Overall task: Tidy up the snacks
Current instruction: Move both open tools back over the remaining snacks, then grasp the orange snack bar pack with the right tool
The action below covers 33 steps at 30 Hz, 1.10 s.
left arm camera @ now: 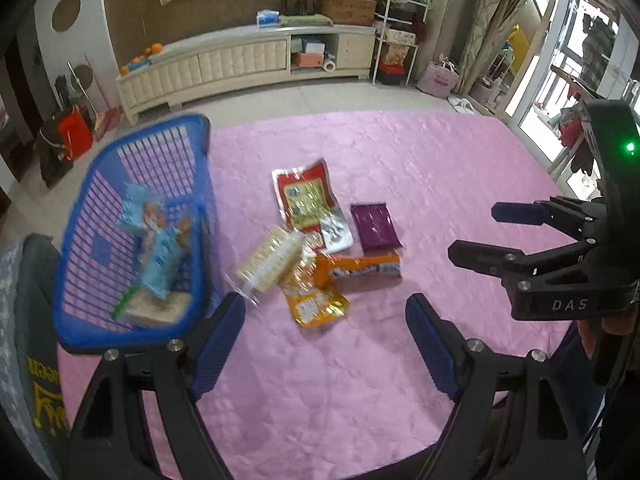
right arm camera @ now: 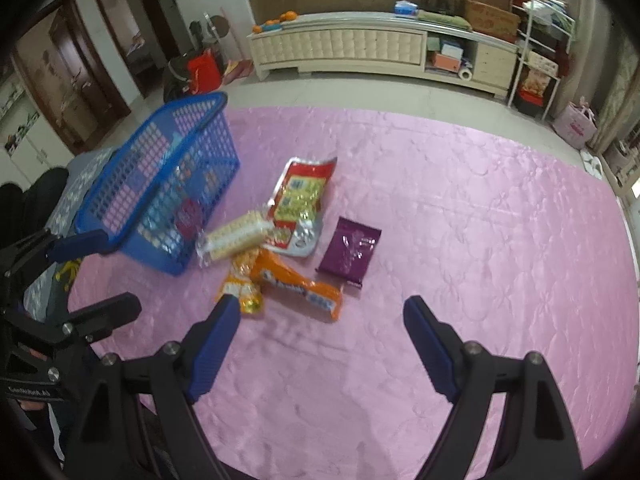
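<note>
We take the blue basket (left arm camera: 132,240) as our landmark. It sits tilted on the pink mat (left arm camera: 360,380), at the mat's left edge, its open side facing us. Inside it we see a pale blue packet (left arm camera: 160,256) leaning along the floor, and a cracker pack (left arm camera: 154,308) with a green end lying at the near wall; the rest inside is too blurred for us to tell.

Just right of the basket lies the loose pile of snacks. Nearest, almost at the basket's wall, is a clear sleeve of biscuits (left arm camera: 270,262). It overlaps a yellow bag (left arm camera: 314,300), which lies nearer to us. Touching that bag, farther right of the basket, is an orange box (left arm camera: 360,270) lying flat. Beyond these, away from us, is a red pouch (left arm camera: 306,200) with a silvery corner, and right of the pouch, farthest from the basket, a purple packet (left arm camera: 374,226), just apart from the box.

Our left gripper (left arm camera: 326,332) hangs over bare mat, near the basket's near right corner, short of the yellow bag; its jaws stand wide apart with nothing between them. Our right gripper (right arm camera: 322,334) is well right of the basket, over bare mat just in front of the orange box, jaws likewise spread and empty.

Behind the basket, across the floor, a long cream cabinet (left arm camera: 224,64) runs along the wall.
</note>
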Each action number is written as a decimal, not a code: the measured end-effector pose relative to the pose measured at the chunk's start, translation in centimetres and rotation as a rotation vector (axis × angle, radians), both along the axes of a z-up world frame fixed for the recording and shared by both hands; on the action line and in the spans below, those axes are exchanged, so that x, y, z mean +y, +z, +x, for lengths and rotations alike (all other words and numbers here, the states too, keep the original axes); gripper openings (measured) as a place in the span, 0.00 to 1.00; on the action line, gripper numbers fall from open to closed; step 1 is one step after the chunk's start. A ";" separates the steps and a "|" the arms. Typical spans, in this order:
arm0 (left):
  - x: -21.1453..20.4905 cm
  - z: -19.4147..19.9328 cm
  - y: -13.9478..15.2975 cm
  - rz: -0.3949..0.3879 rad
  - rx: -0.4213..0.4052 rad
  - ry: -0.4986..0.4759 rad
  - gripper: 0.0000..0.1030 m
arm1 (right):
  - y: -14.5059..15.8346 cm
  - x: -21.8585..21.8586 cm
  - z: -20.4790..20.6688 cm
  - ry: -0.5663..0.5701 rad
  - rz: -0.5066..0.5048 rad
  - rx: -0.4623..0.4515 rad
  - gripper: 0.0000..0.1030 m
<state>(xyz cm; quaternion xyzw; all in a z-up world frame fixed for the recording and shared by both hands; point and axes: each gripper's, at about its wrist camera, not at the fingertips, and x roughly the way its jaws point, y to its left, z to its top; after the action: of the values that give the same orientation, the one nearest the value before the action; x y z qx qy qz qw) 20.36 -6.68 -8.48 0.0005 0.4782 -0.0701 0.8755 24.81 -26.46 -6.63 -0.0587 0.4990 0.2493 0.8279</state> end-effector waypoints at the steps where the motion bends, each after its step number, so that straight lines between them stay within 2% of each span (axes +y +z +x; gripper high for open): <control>1: -0.2 -0.1 -0.6 -0.004 0.009 0.003 0.79 | -0.3 0.0 -0.1 0.012 -0.004 -0.003 0.84; 8: -1.2 -1.1 -3.4 -0.008 0.035 0.037 0.79 | -2.5 0.3 -1.3 0.149 -0.039 -0.045 0.84; 12: -1.8 -1.8 -5.0 0.029 0.029 0.062 0.79 | -4.2 1.2 -2.0 0.260 -0.077 -0.068 0.84; 16: -1.6 -2.2 -6.3 0.029 0.028 0.104 0.79 | -6.3 2.2 -2.2 0.358 -0.119 -0.086 0.65; 19: -1.2 -2.2 -7.1 0.002 0.027 0.147 0.79 | -7.1 2.8 -1.9 0.410 -0.128 -0.101 0.62; 21: -1.0 -1.9 -7.6 -0.006 0.028 0.169 0.79 | -7.6 3.3 -1.4 0.444 -0.130 -0.105 0.55; 26: -0.4 -1.1 -8.4 -0.007 0.034 0.199 0.79 | -8.8 4.5 0.3 0.502 -0.125 -0.107 0.52; 29: 0.1 -0.7 -8.8 -0.020 0.039 0.218 0.79 | -9.5 5.7 0.6 0.551 -0.162 -0.143 0.49; 33: 0.5 -0.2 -9.3 -0.028 0.049 0.226 0.79 | -10.4 6.6 1.6 0.561 -0.153 -0.144 0.49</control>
<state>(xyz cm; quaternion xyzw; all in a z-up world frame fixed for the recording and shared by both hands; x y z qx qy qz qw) 20.12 -6.15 -17.81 -0.0676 0.4955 0.0225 0.8657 26.37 -19.85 -17.06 -0.2741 0.4206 0.4253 0.7530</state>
